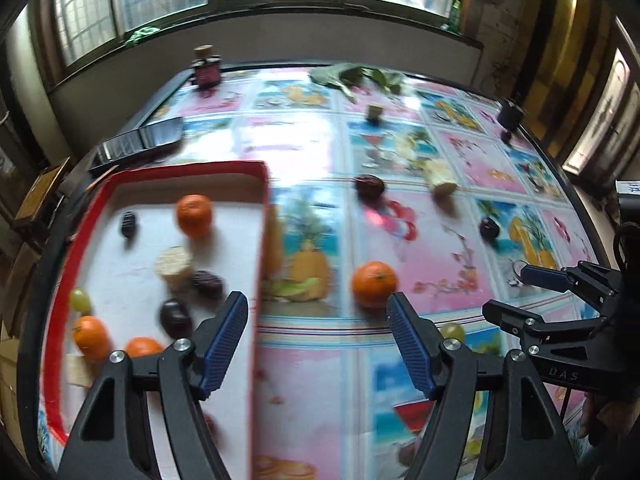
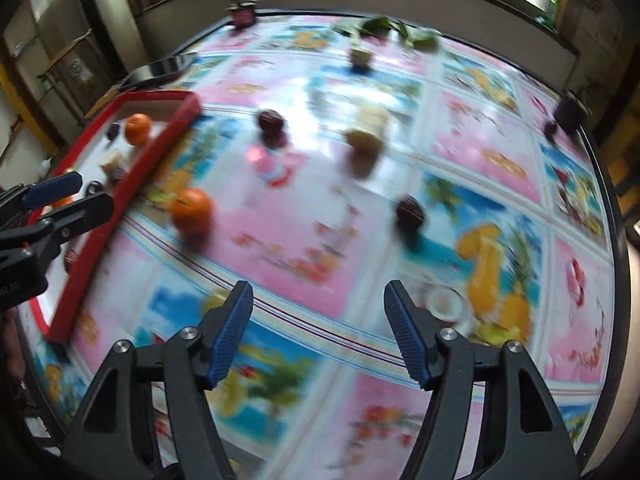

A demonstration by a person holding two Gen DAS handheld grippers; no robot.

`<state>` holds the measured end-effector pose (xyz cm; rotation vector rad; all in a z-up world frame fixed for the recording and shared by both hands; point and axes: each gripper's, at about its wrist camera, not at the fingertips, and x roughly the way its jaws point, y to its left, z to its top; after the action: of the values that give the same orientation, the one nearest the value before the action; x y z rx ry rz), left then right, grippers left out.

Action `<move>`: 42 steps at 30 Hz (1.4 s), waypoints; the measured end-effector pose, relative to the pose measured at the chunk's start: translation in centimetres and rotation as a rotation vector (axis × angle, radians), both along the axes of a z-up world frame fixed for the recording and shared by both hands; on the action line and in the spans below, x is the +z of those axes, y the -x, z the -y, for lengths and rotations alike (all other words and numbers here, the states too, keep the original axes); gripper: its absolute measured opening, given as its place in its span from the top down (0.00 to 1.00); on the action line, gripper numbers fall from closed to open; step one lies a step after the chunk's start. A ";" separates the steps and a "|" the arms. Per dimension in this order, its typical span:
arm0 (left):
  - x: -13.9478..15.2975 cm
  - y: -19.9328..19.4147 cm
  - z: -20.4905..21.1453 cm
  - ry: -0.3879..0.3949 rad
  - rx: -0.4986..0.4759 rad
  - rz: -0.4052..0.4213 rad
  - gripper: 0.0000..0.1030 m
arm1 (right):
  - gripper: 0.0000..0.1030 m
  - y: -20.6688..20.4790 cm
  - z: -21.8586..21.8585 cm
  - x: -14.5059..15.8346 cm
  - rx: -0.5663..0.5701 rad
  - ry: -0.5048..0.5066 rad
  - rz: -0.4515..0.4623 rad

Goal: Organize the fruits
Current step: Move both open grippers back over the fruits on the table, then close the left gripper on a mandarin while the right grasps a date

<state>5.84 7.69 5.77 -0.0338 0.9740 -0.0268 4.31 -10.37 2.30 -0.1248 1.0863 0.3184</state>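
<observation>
Both tongs gaping empty, left tongs [image 1: 316, 344], right tongs [image 2: 318, 334], blurred orange [image 1: 374, 284] seemingly outside red tray [image 1: 264, 184]

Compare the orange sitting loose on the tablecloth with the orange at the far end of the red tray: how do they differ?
The loose orange sits outside the red tray on the patterned tablecloth; the tray orange lies inside on the white lining. The loose orange looks larger, being nearer the camera, just ahead of the open left tongs. The tray orange has dark fruits nearby; the loose orange stands alone. Both are round, bright orange and ungripped.
</observation>
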 end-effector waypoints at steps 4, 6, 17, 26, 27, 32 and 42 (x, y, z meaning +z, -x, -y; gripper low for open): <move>-1.4 -1.3 2.0 -0.027 -0.016 -0.030 0.30 | 0.33 0.0 3.2 -1.1 -0.032 -0.019 -0.027; -2.0 -1.8 2.3 -0.014 -0.008 -0.048 0.30 | 0.33 0.0 4.1 -1.4 -0.034 -0.032 -0.033; -3.8 -3.3 3.4 0.017 0.006 -0.097 0.67 | 0.21 -1.8 4.5 -1.9 0.024 -0.022 -0.005; -3.7 -3.3 2.9 0.058 0.014 -0.096 0.67 | 0.27 -6.2 4.4 -1.9 0.034 -0.051 0.008; -3.7 -3.3 2.9 0.061 0.014 -0.097 0.67 | 0.30 -6.4 4.0 -1.9 0.044 -0.028 0.016; -3.7 -3.2 2.8 0.066 0.007 -0.097 0.67 | 0.70 -6.9 2.8 -1.5 0.086 0.034 0.041; -3.7 -2.4 2.6 0.075 -0.002 -0.096 0.67 | 0.80 -6.4 3.7 -1.3 0.025 0.001 0.026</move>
<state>8.21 5.12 2.04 -0.1036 1.0683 -0.0643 10.69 -14.08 0.97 -0.1426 1.0602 0.3378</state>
